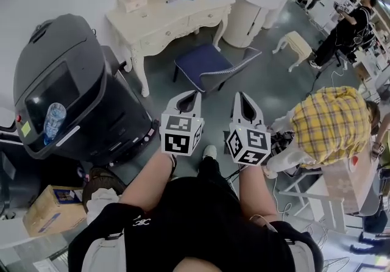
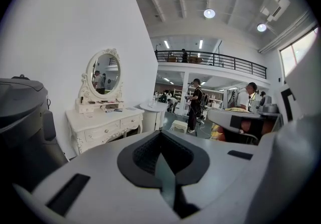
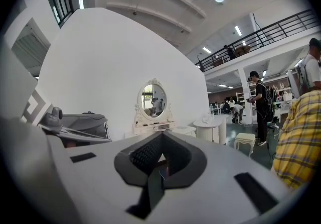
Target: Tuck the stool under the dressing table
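Observation:
The cream dressing table [image 1: 173, 17] with an oval mirror stands against the white wall at the top of the head view. In front of it sits a blue-cushioned, dark-framed stool [image 1: 210, 64], out from under the table. My left gripper [image 1: 189, 96] and right gripper [image 1: 245, 98] hover side by side just short of the stool, both shut and holding nothing. The left gripper view looks past shut jaws [image 2: 161, 134] to the dressing table [image 2: 103, 123]. The right gripper view shows shut jaws [image 3: 161, 136] with the table [image 3: 159, 128] beyond.
A large dark grey machine [image 1: 67, 85] stands close on the left. A person in a yellow plaid shirt [image 1: 332, 123] crouches at the right. Further back are a round white table [image 1: 256, 2], a small cream stool [image 1: 297, 44] and a person in black [image 1: 348, 27]. A cardboard box [image 1: 53, 208] lies lower left.

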`<state>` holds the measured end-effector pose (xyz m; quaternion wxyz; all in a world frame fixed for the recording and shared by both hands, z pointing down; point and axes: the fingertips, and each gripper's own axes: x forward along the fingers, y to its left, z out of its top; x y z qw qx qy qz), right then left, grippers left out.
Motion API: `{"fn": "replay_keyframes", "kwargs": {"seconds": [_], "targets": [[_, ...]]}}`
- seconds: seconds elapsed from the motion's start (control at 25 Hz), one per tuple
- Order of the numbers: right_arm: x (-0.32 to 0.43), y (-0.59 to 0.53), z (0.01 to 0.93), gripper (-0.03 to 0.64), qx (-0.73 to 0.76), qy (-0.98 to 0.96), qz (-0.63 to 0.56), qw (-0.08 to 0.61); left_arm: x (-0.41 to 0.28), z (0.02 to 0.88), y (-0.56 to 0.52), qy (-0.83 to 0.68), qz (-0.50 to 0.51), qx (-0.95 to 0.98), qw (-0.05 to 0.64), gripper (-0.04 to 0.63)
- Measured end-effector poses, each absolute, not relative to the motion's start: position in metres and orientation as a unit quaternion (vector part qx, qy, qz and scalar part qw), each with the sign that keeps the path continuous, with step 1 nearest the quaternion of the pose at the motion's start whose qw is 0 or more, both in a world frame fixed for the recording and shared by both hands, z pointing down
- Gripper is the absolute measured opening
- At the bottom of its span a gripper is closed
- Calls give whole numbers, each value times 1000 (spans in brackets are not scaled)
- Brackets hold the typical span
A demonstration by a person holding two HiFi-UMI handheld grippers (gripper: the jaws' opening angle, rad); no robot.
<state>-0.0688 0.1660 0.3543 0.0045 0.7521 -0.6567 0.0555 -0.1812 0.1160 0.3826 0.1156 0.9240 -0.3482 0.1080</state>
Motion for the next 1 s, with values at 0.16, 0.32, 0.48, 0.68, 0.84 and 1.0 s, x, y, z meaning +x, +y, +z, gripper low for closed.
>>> {"fn": "replay_keyframes", "kwargs": {"seconds": [0.16,0.32,0.48,0.68,0.84,1.0], "targets": [[-46,138,361,8,750,-658,58,0,-162,388,92,-354,117,922,104,6],[-14,106,357,8,747,-663,51,1,-137,388,60,-366,128,917,92,6],[26,76,354,8,744,-666,58,-1,-111,395,35,-374,146,912,88,6],[62,45,364,8,731,-678,74,16,-77,396,5,-382,156,907,84,6],[89,29,371,8,722,-686,82,28,-54,401,-12,-385,168,903,87,6],[122,17,379,8,710,-697,89,41,-29,415,-23,-385,189,899,87,6]]}}
